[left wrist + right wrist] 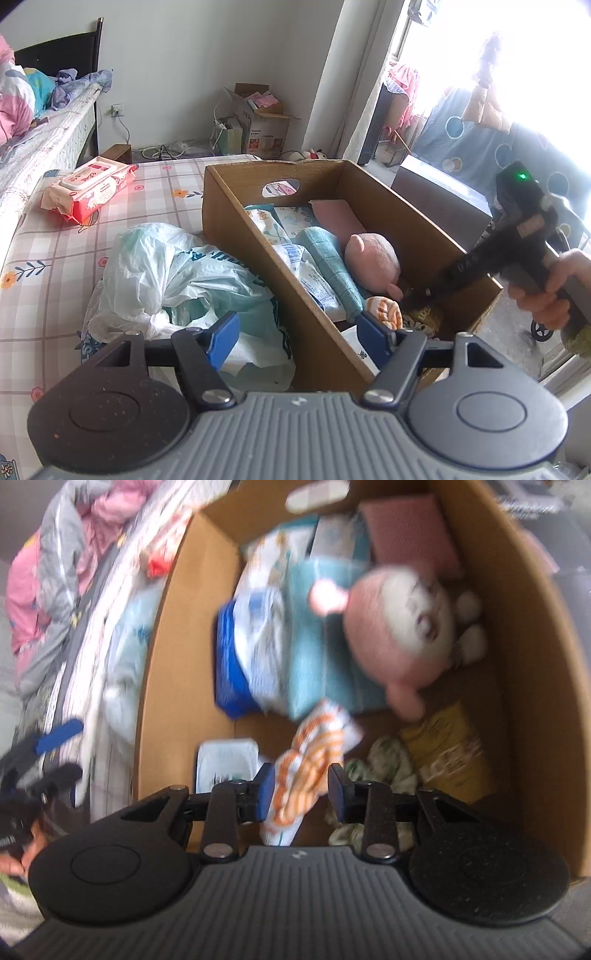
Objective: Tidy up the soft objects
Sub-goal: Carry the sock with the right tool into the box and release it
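Home bedroom (bed (55,125); bedding (14,92))

- On the tissue pack (264,227) in the cardboard box (236,206) I can make out a big Chinese "金"
- Plastic bag (177,273) shows large blue lettering, too creased for me to read
- Wet-wipes pack (90,186) has print, too small to read
- Yellow packet (448,753): text blurred

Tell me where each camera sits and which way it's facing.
Left wrist: on the left gripper, over the bed beside the cardboard box; its blue fingers and the person's right hand show.
Right wrist: on the right gripper, looking down into the box; its fingers straddle an orange-striped cloth.
Shared: box, pink plush toy, striped cloth.
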Demonstrator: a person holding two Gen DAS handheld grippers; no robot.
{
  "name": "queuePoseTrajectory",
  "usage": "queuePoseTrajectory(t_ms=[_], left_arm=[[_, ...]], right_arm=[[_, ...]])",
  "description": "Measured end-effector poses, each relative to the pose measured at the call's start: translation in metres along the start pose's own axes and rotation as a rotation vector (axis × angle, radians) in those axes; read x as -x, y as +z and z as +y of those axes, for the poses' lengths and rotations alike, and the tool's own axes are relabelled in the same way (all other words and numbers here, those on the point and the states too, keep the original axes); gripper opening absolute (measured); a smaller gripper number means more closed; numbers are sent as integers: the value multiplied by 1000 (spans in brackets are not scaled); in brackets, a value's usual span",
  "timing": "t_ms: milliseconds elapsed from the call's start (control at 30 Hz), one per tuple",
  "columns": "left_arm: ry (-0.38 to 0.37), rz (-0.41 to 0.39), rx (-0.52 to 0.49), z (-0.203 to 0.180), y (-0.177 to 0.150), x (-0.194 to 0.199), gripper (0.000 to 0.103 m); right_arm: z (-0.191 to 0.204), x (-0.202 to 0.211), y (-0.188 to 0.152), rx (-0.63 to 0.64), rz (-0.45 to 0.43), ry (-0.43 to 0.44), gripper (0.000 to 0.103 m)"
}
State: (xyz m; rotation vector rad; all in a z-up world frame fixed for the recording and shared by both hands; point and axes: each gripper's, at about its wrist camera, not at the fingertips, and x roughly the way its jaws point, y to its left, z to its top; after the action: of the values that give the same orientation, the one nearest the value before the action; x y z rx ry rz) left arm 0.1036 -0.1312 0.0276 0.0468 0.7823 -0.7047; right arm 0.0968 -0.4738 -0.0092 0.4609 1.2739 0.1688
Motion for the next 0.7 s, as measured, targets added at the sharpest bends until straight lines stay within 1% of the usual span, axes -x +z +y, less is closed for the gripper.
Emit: queuePoseTrajectory(t_ms=[67,133,200,267,300,367,467,567,600,633,667,700], left_arm=[[5,-5,-5,-1,-2,3,74],[13,-11,-10,-1,-6,6,76],[22,-15,-13,-1,-11,11,76],[32,-16,-9,2,-15,15,77],[34,-18,-7,3,-17,17,77],[39,-21,4,6,-20,20,78],[46,-21,26,10,-23,24,80],[69,-31,32,11,-29,30,86],[78,-34,32,12,-30,32,87],[88,-36,34,12,-32,34,88],[99,-38,38,12,-34,37,89],[111,-40,42,13,-36,40,91]], right_arm=[[-6,1,6,-33,-52,-21,31],[-9,-7,10,-43,-90,-51,31],[-11,-21,11,-41,-80,-78,31],[-10,-35,5,-42,-32,-60,31],[-8,-39,1,-35,-23,-66,31],[-1,-39,-2,-1,-37,-83,31],[-2,-30,-1,-45,-53,-57,31],[-1,-5,-6,-71,-147,-48,32],[2,7,-9,-72,-194,-42,35],[5,20,-15,-70,-243,-34,42],[10,31,-21,-66,-292,-30,46],[16,42,-30,-57,-340,-30,52]])
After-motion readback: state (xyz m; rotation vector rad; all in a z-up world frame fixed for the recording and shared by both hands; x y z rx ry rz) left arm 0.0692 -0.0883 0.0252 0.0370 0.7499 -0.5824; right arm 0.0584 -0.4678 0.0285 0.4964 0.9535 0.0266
